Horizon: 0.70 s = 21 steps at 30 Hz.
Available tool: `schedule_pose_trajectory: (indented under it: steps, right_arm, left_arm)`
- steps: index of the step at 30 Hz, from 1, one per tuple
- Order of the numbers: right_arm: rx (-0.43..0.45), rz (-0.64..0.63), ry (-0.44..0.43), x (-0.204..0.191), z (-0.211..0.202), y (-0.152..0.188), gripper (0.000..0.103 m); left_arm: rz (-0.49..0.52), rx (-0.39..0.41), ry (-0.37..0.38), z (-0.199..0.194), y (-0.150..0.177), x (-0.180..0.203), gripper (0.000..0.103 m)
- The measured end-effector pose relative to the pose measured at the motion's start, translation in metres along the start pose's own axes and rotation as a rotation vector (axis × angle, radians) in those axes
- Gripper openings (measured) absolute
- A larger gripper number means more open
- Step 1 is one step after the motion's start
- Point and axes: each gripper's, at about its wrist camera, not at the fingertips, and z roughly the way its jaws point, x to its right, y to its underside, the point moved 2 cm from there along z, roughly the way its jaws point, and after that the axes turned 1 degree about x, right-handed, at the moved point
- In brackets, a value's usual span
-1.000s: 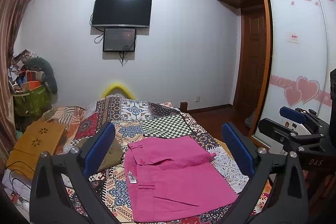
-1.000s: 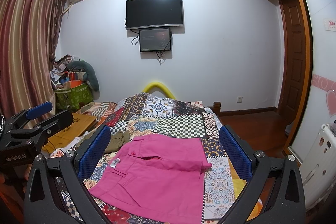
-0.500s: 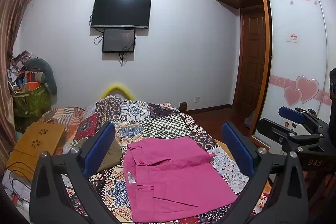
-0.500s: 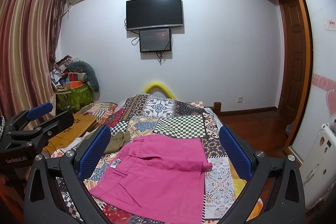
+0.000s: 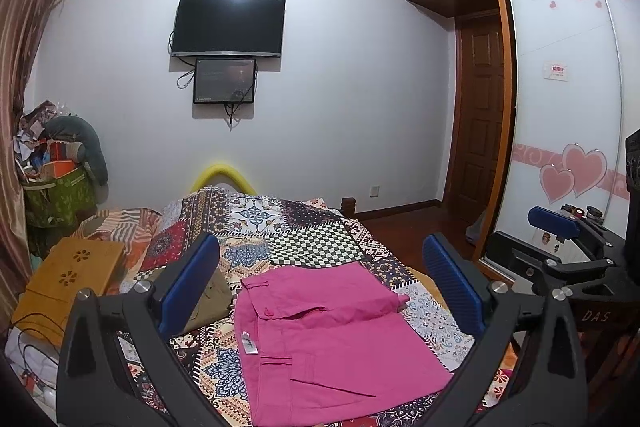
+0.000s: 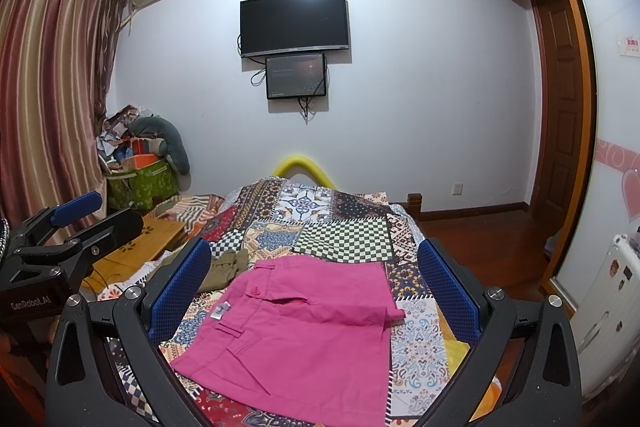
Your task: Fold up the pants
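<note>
Pink pants [image 5: 328, 339] lie folded flat on the patchwork bedspread [image 5: 308, 247], near the bed's front edge, waistband toward the L w/ a white tag showing. Your left gripper [image 5: 320, 287] hovers above them, blue pads spread wide, nothing between them. Your right gripper [image 6: 316, 291] does the same from the other side: jaws wide apart, empty, pants framed between the fingers. Neither touches the fabric. An olive garment [image 6: 224, 267] sits bunched just beside the pants' waistband end. Further L, a wooden lap desk [image 5: 72, 275] rests at the bed edge. On the far wall hang a TV [image 6: 294, 23] and a smaller screen [image 6: 296, 77] right under it; a yellow foam arc [image 6: 302, 167] shows at the bed's far end.
</note>
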Motion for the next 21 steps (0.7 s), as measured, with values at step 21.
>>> schedule_pose_trajectory:
  steps: [21]
  right_arm:
    - [-0.011,0.029,-0.002,0.014,0.013,0.003,0.103]
  left_arm:
    - [-0.007,-0.046,-0.005,0.022,0.008,-0.006,0.103]
